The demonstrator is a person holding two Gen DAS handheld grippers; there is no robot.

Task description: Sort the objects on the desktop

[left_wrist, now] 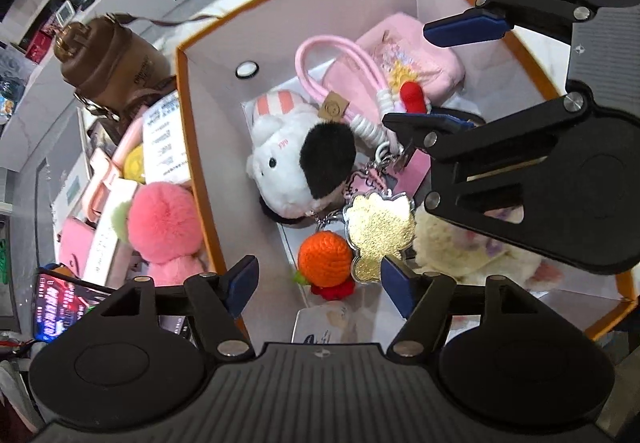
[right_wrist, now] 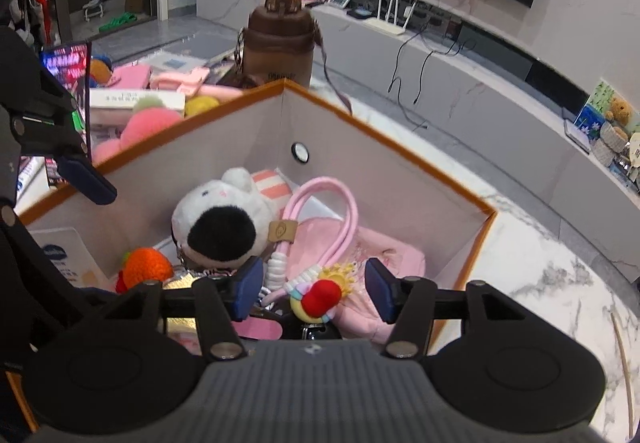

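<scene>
An orange-rimmed box (left_wrist: 200, 147) with white walls holds a white plush with a black patch (left_wrist: 288, 163), a pink pouch (left_wrist: 416, 63), a pink cord loop (left_wrist: 320, 55), an orange crochet ball (left_wrist: 324, 259), a gold glitter charm (left_wrist: 380, 231) and a cream plush (left_wrist: 448, 243). My left gripper (left_wrist: 320, 283) hangs open above the crochet ball and the gold charm, touching neither. My right gripper (right_wrist: 314, 289) is open over the box; a red and yellow charm (right_wrist: 320, 297) lies between its pads, clear of both. From the left wrist, the right gripper (left_wrist: 440, 77) reaches in from the right.
Left of the box stand a brown bottle (left_wrist: 112, 67), a pink pompom (left_wrist: 160, 219), pink cases and a lit screen (left_wrist: 60, 307). A marble tabletop (right_wrist: 540, 275) surrounds the box. A card (right_wrist: 68, 259) leans inside the box's near-left wall.
</scene>
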